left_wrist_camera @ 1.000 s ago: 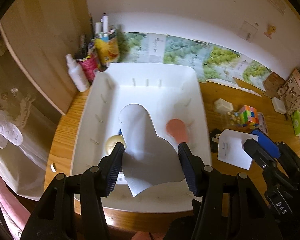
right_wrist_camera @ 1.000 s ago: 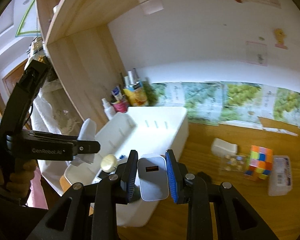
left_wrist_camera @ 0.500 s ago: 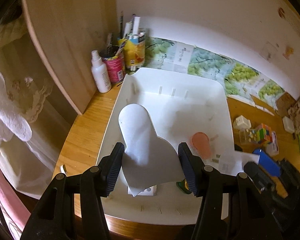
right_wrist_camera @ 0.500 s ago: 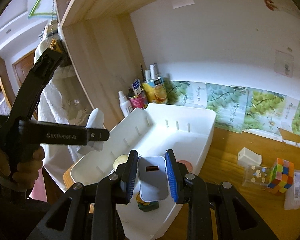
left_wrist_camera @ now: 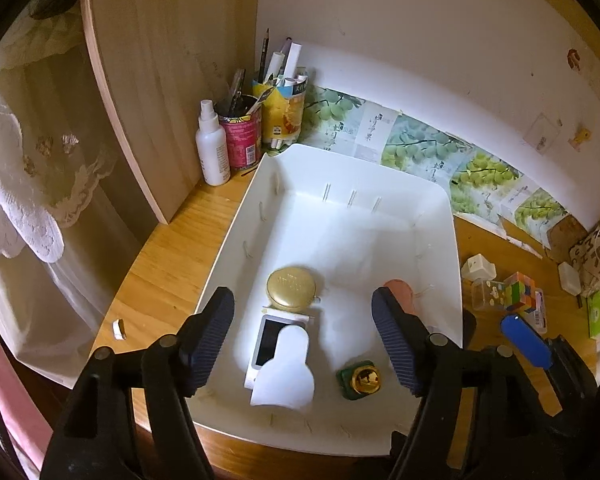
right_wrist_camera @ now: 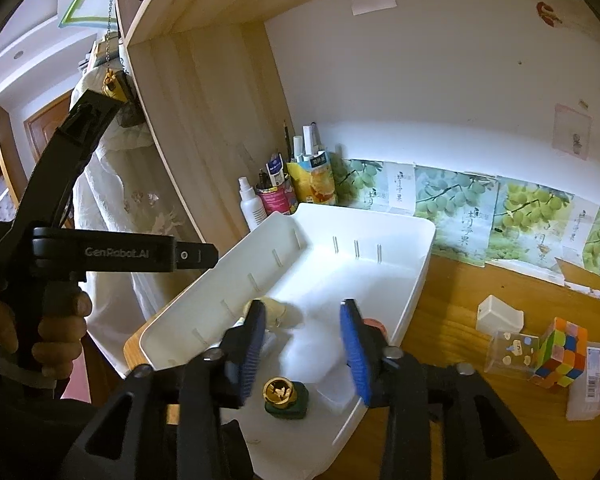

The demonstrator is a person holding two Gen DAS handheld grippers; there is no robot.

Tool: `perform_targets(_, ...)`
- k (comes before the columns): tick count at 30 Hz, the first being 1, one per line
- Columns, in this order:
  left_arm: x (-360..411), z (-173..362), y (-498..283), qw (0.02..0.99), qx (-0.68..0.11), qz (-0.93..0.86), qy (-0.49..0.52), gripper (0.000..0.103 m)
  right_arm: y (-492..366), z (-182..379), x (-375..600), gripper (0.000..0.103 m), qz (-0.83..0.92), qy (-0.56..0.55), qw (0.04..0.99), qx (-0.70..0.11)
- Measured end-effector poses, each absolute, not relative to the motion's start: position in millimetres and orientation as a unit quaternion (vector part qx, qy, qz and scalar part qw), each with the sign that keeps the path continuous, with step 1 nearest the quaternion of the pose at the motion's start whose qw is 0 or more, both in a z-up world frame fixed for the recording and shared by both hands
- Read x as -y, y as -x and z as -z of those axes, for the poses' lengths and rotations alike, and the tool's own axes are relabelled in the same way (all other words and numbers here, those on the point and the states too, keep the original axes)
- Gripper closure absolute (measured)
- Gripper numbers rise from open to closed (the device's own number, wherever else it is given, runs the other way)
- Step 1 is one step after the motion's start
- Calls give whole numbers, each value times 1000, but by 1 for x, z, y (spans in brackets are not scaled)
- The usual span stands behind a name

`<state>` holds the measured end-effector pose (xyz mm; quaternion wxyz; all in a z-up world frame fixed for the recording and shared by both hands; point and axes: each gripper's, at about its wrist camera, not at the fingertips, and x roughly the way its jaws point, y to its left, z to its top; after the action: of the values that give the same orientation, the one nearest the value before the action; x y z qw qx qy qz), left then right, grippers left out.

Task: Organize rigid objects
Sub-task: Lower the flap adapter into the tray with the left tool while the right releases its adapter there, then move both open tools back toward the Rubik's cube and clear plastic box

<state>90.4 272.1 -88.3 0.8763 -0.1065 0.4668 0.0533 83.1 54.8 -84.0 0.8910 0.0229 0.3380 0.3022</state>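
A white bin (left_wrist_camera: 440, 216) (right_wrist_camera: 420, 248) stands on the wooden desk. In it lie a gold round tin (left_wrist_camera: 292, 289), a white phone-like device (left_wrist_camera: 272, 344), a white heart-shaped piece (left_wrist_camera: 284, 376), a green bottle with a gold cap (left_wrist_camera: 360, 378) (right_wrist_camera: 284, 394), a pink object (left_wrist_camera: 398, 286) and a blurred white box (right_wrist_camera: 312, 352). My left gripper (left_wrist_camera: 302, 340) is open above the bin's near end. My right gripper (right_wrist_camera: 302, 354) is open and empty over the bin.
A spray bottle (left_wrist_camera: 211, 148), a red pen can (left_wrist_camera: 240, 136) and a yellow carton (left_wrist_camera: 284, 108) stand behind the bin. Right of it lie a white adapter (right_wrist_camera: 500, 314), a clear box (right_wrist_camera: 508, 352), a colour cube (right_wrist_camera: 560, 352) and a small case (right_wrist_camera: 588, 380).
My left gripper opened and dropped the white heart-shaped piece into the bin. My right gripper opened and released the white box into the bin.
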Motion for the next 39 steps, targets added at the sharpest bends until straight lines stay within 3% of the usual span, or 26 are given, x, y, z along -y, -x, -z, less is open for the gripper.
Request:
perform_targets(3, -271, 89, -88, 876, -466, -54, 111, 25, -81, 84, -52, 43, -297, -27, 893, -336)
perform_targets(10, -260, 88, -81, 877, -464, -48, 114, 25, -73, 85, -44, 32, -289, -25, 896, -336)
perform_targets(18, -230, 83, -75, 879, -462, -35, 109, 25, -62, 84, -20, 27, -272, -19, 900, -339)
perform_targets(39, -134, 77, -69, 878, -464, 0, 122, 25, -51, 75, 64, 27, -233, 45, 908, -345)
